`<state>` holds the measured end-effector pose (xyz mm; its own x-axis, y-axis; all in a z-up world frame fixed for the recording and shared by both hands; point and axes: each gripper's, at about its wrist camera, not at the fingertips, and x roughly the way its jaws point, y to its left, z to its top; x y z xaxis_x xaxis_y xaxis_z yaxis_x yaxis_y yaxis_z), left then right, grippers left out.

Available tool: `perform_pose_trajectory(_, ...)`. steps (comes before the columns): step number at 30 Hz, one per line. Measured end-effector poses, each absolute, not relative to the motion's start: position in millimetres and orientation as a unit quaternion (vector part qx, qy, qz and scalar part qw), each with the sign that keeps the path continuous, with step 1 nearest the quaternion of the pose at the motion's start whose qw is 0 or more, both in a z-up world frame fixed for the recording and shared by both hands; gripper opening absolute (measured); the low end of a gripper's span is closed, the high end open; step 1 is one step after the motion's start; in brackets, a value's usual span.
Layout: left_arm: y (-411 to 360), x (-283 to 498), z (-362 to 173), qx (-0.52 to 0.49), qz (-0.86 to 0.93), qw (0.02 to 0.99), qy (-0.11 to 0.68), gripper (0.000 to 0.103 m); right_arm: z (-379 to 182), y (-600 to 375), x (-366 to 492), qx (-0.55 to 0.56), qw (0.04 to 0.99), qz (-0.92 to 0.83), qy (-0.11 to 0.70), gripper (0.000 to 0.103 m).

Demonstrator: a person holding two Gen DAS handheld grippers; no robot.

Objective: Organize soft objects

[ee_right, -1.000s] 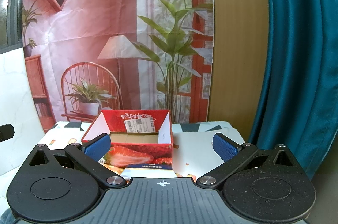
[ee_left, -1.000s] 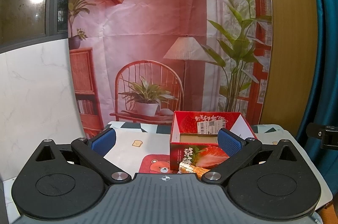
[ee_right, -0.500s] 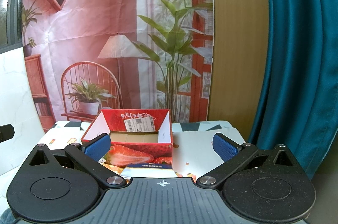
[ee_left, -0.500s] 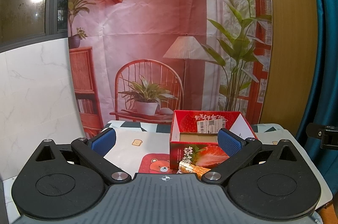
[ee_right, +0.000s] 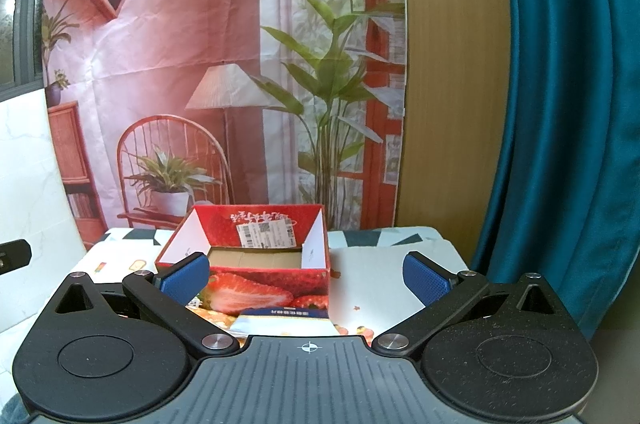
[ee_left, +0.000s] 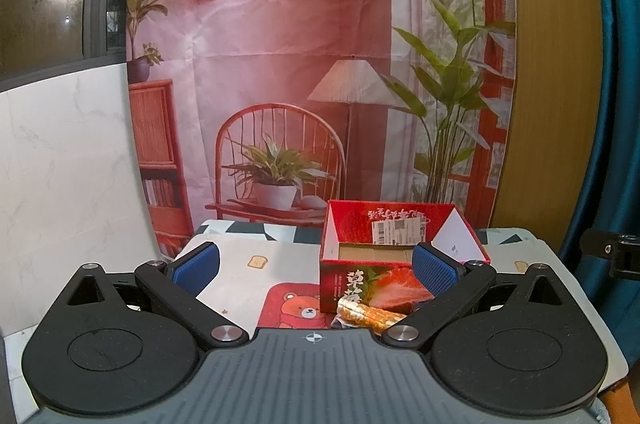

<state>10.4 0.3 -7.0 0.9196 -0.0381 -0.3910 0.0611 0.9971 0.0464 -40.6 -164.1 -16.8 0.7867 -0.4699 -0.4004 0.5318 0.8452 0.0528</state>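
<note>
A red strawberry-print cardboard box (ee_left: 372, 288) stands open on the table; its inside shows only bare cardboard floor. It also shows in the right wrist view (ee_right: 264, 288). An orange-and-white soft packet (ee_left: 372, 314) lies in front of the box, and a red bear-print item (ee_left: 296, 308) lies to its left. A blue-and-white packet (ee_right: 284, 320) lies in front of the box in the right wrist view. My left gripper (ee_left: 316, 266) is open and empty, held back from the box. My right gripper (ee_right: 306, 274) is open and empty, also short of the box.
The table has a white patterned cloth (ee_left: 256, 264). A printed backdrop (ee_left: 320, 64) hangs behind it, white marble panels (ee_left: 60, 164) at left, a teal curtain (ee_right: 560, 104) at right. The other gripper's edge shows at the far right (ee_left: 612, 252).
</note>
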Motion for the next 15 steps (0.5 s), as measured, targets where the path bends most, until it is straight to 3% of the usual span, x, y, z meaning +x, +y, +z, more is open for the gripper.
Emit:
perform_pose_trajectory(7,3.4,33.8,-26.1,0.048,0.004,0.974,0.221,0.103,-33.4,-173.9,-42.3,0.107,0.951,-0.242,0.16,0.103)
perform_pose_trajectory(15,13.9,71.1,-76.8,0.056,0.001,0.965,0.256,0.103,-90.8,-186.3,-25.9,0.115,0.959,-0.212,0.15,0.103)
